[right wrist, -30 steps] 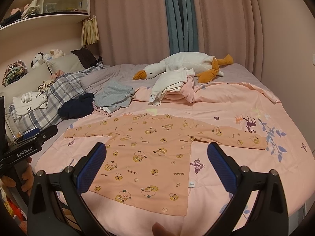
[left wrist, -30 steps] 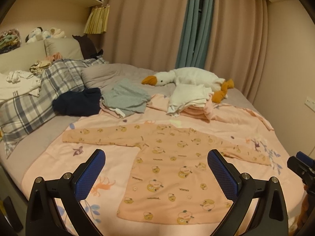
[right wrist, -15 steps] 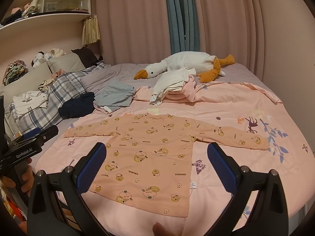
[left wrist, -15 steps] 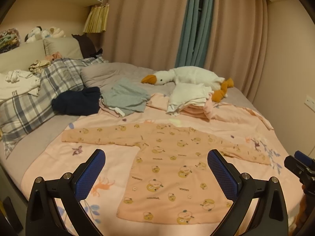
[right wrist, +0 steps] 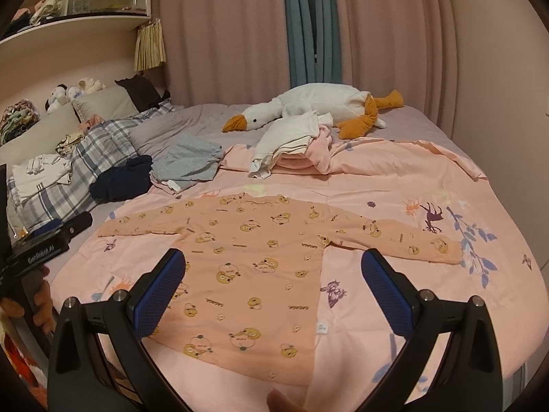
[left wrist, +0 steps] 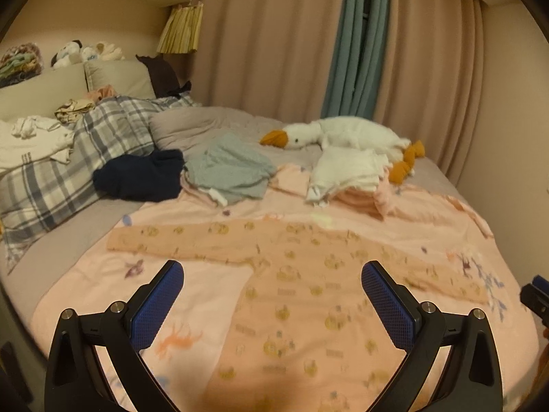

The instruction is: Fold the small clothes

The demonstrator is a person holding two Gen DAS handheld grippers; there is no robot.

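Blue-padded, the left hand-held gripper point(left wrist: 272, 305) and right hand-held gripper point(right wrist: 273, 295) both hang spread and empty above the near bed edge. Beyond them the peach shirt point(right wrist: 260, 250) lies flat on the pink sheet point(right wrist: 394, 185), sleeves outstretched, unfolded; folded stack point(right wrist: 291, 147) sits farther back.

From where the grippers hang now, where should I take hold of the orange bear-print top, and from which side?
Probably the sleeve ends. The orange top lies flat, both sleeves spread wide. The right gripper is open above it: come down on the right cuff from its outer edge, pinching the free end. The left gripper, also open, could take the left cuff likewise. The flat middle offers no edge to pinch.
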